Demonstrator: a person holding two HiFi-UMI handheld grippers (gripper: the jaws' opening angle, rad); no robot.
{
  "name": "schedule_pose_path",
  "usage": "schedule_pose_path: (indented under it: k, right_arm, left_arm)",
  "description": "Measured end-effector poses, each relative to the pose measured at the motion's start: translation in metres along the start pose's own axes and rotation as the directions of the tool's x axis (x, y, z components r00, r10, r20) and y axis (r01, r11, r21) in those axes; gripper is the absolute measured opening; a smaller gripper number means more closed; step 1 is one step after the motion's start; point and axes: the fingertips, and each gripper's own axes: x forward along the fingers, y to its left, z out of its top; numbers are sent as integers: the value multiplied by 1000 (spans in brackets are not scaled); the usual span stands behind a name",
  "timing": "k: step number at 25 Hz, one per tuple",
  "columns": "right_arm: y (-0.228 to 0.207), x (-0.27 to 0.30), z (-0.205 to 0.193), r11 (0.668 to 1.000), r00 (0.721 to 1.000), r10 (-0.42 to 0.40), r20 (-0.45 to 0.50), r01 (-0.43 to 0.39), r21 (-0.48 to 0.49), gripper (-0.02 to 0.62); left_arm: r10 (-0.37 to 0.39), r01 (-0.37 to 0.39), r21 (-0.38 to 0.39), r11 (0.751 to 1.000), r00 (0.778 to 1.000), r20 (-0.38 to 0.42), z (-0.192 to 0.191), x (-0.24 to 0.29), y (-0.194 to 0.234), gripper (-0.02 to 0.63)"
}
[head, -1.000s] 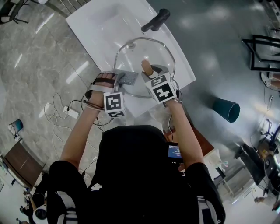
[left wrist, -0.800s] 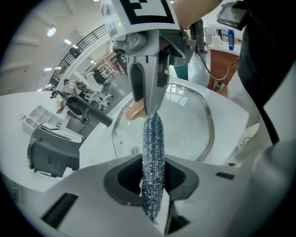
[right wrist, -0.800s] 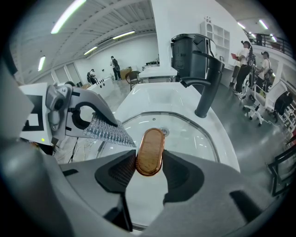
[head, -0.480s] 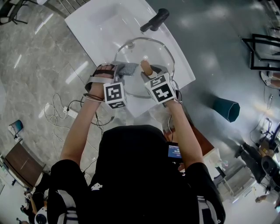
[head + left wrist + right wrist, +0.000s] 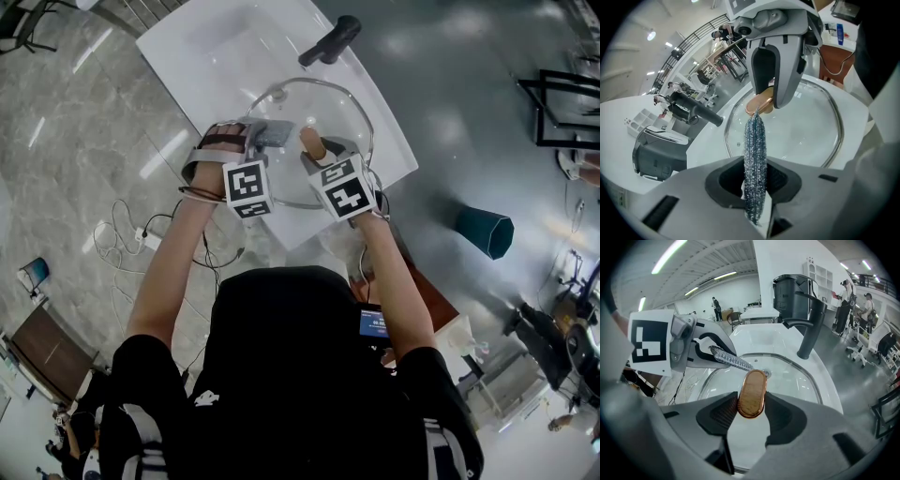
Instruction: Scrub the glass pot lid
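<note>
The glass pot lid with its metal rim lies tilted over the white sink. My right gripper is shut on the lid's wooden knob, whose sides both pads press. My left gripper is shut on a silvery scrub pad, which sticks out edge-on past its jaws. The pad rests on the glass at the lid's left side, just left of the knob. In the right gripper view, the pad points at the glass beside the knob. I cannot tell whether it presses on the glass.
A black faucet stands at the sink's far edge, close behind the lid. A teal bin sits on the floor to the right. Cables and a plug strip lie on the floor to the left. A grey appliance stands beside the sink.
My left gripper has slid the scrub pad across the glass, away from me towards the lid's far left rim. The right gripper and the knob have stayed still.
</note>
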Motion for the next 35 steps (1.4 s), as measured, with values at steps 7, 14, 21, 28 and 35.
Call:
schedule_pose_path:
  k: [7, 14, 21, 28, 35]
  right_arm:
    - [-1, 0, 0, 1000, 1000, -4, -6, 4, 0, 172]
    - [0, 0, 0, 1000, 1000, -10, -6, 10, 8, 172]
    - [-1, 1, -1, 1000, 1000, -14, -10, 14, 6, 172]
    - [-1, 1, 0, 1000, 1000, -17, -16, 18, 7, 172]
    - [-1, -1, 0, 1000, 999, -22, -34, 22, -3, 172]
  left_arm:
    - [7, -7, -7, 1000, 1000, 4, 0, -1, -2, 72]
    - [14, -14, -20, 1000, 1000, 8, 0, -7, -12, 72]
    - [12, -11, -37, 999, 1000, 12, 1, -12, -24, 72]
    - [4, -4, -30, 1000, 1000, 6, 2, -21, -35, 72]
    - [-18, 18, -52, 998, 1000, 13, 2, -33, -54, 72]
